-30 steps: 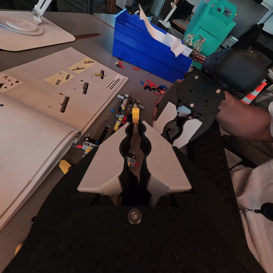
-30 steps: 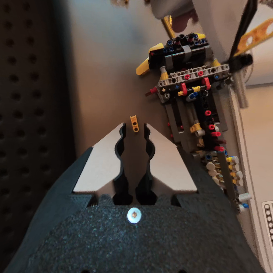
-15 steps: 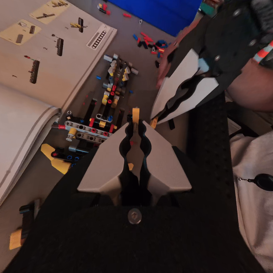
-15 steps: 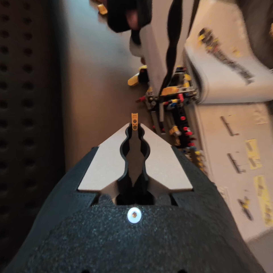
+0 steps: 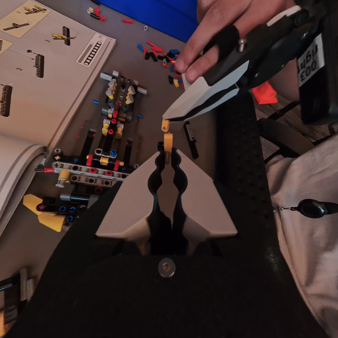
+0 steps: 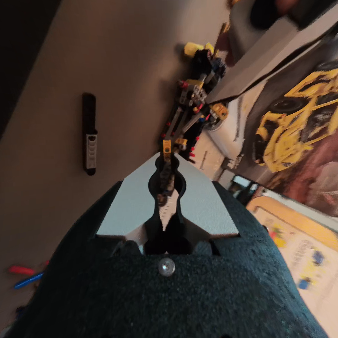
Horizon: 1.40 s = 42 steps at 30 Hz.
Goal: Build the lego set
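Observation:
My left gripper (image 5: 167,152) is shut on a yellow lego piece (image 5: 167,143) that carries a black pin on its left side. My right gripper (image 6: 166,155) is shut on a small yellow connector (image 6: 166,147). In the left wrist view the right gripper (image 5: 165,118) comes in from the upper right, and its connector (image 5: 165,126) hangs just above the left gripper's yellow piece, a small gap apart. The part-built lego chassis (image 5: 109,142) lies on the table to the left of both grippers; it also shows in the right wrist view (image 6: 193,102).
An open instruction booklet (image 5: 45,87) lies left of the chassis. A black beam (image 5: 191,139) lies on the table by the gripper tips, also in the right wrist view (image 6: 89,133). Loose small pieces (image 5: 161,54) lie before a blue bin (image 5: 164,16). The lego box (image 6: 292,118) stands beyond the chassis. My hands' fingertips stand some 6 cm from each other.
My right gripper shut on the small yellow connector, lifted it off the table and brought it up to the left gripper's yellow piece. The left gripper tilted down over the chassis.

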Each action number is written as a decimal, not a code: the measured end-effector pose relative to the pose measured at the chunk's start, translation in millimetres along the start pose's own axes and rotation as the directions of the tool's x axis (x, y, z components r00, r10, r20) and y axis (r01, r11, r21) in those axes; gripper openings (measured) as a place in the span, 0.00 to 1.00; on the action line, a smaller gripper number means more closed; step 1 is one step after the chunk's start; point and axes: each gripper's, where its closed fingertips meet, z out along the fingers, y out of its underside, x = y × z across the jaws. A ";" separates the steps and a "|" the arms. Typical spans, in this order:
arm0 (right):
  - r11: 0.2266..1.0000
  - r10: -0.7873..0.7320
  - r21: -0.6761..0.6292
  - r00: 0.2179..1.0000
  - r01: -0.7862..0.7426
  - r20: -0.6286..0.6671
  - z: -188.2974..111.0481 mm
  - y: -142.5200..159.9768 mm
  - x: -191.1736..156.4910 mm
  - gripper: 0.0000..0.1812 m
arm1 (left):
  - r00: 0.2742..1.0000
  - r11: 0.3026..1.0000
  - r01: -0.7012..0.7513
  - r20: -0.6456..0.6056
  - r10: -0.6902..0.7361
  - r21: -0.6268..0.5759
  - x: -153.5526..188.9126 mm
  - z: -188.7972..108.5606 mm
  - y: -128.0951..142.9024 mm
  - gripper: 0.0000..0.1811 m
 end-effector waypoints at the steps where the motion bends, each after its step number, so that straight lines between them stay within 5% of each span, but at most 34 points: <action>1: 0.997 0.073 0.007 0.996 -0.074 0.059 1.3 0.7 -8.2 0.04 | 1.000 1.000 -0.010 0.022 0.011 -0.007 -3.4 -0.8 1.0 0.03; 6: 0.905 0.397 -0.040 0.807 -0.424 0.437 -13.3 -15.4 -46.4 0.04 | 1.000 0.999 -0.027 -0.013 0.026 -0.034 3.8 3.8 5.4 0.03; 9: 0.871 0.477 -0.150 0.729 -0.469 0.491 -16.2 -12.4 -45.6 0.04 | 0.998 0.997 -0.047 -0.036 0.045 -0.054 13.4 13.1 8.1 0.03; 18: 0.857 0.477 -0.078 0.730 -0.509 0.489 -12.9 -28.3 -27.6 0.04 | 0.998 0.992 -0.068 -0.026 0.066 -0.109 18.2 28.3 17.5 0.03; 42: 0.833 0.527 -0.136 0.694 -0.536 0.490 -1.1 -16.9 -31.4 0.04 | 0.990 0.979 -0.132 0.022 0.137 -0.158 17.5 27.2 23.1 0.03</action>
